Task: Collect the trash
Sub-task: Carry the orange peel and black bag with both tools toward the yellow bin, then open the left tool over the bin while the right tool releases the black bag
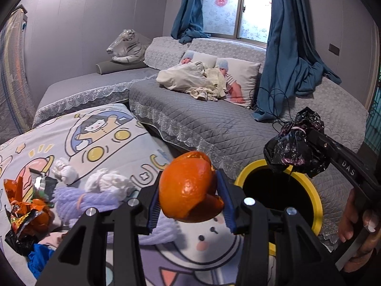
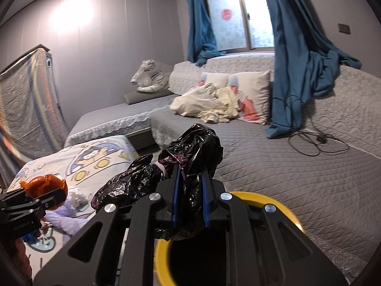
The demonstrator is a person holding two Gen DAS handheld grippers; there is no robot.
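- Two grippers are each loaded: the left gripper [image 1: 190,205] pinches a piece of orange peel [image 1: 188,186] between its blue pads, and the right gripper [image 2: 190,202] is clamped on a crumpled black plastic bag [image 2: 190,157].
- From the left wrist camera, the peel sits dead centre, raised above a cartoon-print blanket [image 1: 100,133]; the right gripper [image 1: 307,143] comes in from 3 o'clock with the bag [image 1: 295,150] bunched at its tip.
- A yellow-rimmed bin [image 1: 312,190] stands at about 4 o'clock from the peel, mouth dark and open; the bag hangs over its far rim.
- From the right wrist camera, the bin's rim [image 2: 281,202] curves just under the fingers at 6 o'clock, and the left gripper [image 2: 47,197] shows at 9 o'clock with the peel [image 2: 42,183].
- More litter lies on the blanket at 8 o'clock in the left view: a crushed orange foil wrapper [image 1: 26,205], two white tissue wads [image 1: 107,181], and a lilac knitted cloth [image 1: 78,202].
- Farther off, a grey quilted sofa cover [image 1: 214,119] spreads from 12 to 3 o'clock, carrying a black cable [image 2: 316,143].
- A heap of cream clothes [image 1: 190,78] rests against printed cushions [image 1: 243,76].
- Farthest back, a white tiger plush [image 1: 126,45] sits at 11 o'clock, with blue curtains [image 1: 285,47] flanking the window [image 1: 233,7].
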